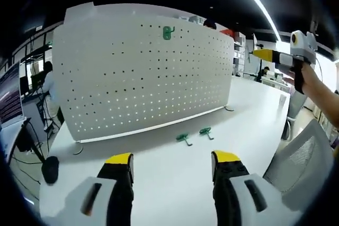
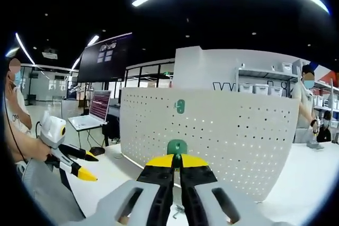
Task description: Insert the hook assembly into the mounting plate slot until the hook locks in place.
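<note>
right gripper [image 2: 177, 163] clamped on a green hook [image 2: 177, 147], raised before the white pegboard [image 2: 212, 136]. left gripper [image 1: 172, 158] wide apart, holding nothing, above the tabletop [image 1: 159, 183]. two loose green hooks [image 1: 184, 138] [image 1: 205, 130] lie near the board's foot; another mounted hook [image 1: 168, 32] sits high on the board (a laptop [image 2: 92, 112] stands behind).
</note>
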Available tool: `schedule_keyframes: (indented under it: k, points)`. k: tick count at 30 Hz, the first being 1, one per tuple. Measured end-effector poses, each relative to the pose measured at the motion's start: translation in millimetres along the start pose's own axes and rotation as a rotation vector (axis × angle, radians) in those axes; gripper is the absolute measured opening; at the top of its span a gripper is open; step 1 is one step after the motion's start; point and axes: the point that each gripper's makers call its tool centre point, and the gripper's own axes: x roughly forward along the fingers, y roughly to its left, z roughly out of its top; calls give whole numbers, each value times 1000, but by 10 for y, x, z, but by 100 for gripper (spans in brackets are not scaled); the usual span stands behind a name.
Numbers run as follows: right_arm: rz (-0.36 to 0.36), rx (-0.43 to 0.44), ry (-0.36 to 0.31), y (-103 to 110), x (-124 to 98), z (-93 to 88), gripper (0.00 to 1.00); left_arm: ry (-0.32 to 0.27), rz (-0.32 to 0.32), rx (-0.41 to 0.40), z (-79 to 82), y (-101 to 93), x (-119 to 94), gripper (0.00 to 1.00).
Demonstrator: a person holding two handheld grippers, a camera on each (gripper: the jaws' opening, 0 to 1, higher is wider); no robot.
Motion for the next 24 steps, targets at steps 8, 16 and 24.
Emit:
schedule_keyframes:
  k: [8,16,24]
  points:
    - [-4,-14,-16,-43,66,74,0,-2,20,14,16,43,-81,64]
    - [-2,-26,-46,-60,183,198,0,16,45,24,-33,124,-148,66]
    - [-8,-30,-87,-78,347,357,0,26,51,29,-70,133,-192,67]
